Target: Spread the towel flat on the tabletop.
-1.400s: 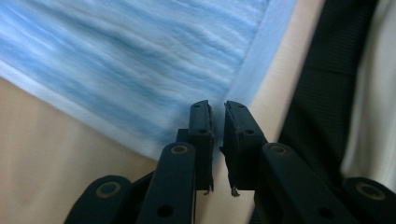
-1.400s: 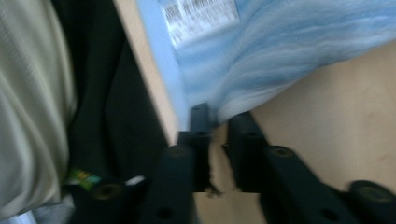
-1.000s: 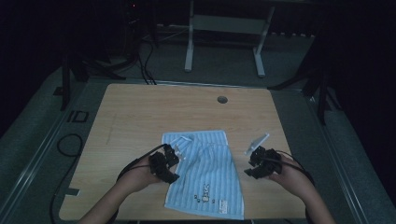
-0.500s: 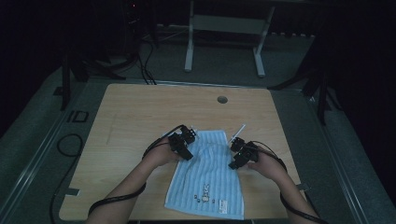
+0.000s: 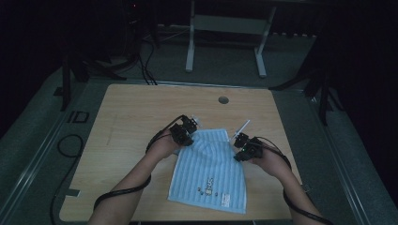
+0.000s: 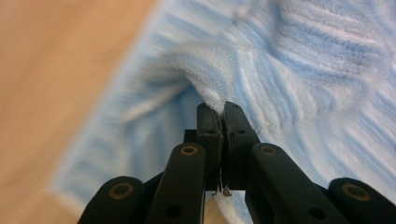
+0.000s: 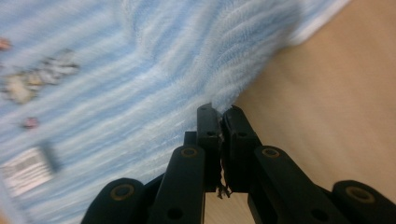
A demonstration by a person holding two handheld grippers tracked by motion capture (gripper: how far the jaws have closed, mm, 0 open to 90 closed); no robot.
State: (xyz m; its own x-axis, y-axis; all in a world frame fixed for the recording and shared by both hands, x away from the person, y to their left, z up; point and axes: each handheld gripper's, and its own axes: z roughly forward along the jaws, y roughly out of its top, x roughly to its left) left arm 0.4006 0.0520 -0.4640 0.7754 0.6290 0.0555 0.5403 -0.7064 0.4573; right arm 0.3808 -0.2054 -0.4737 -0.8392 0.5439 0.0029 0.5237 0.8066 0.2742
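Between the fingers of the left gripper, a raised fold of the blue striped towel is being pinched — the two black fingers are sitting pressed together with the cloth's edge caught in the seam and white threads hanging below it. In the left gripper view the towel is puckering up toward the tips and spreading away ahead and to the right, with bare wood at the left.

The right gripper is clamping the towel too: in the right gripper view its fingers are closed tight on the cloth's edge, the striped fabric running off to the left and the wood lying to the right. A small printed motif and a label are showing on the cloth there.

From the high view, the two grippers are holding the towel's far corners, left and right, while the rest of it is lying flat on the wooden counter, reaching toward the near edge. A round grommet hole is sitting well apart — near the far edge.
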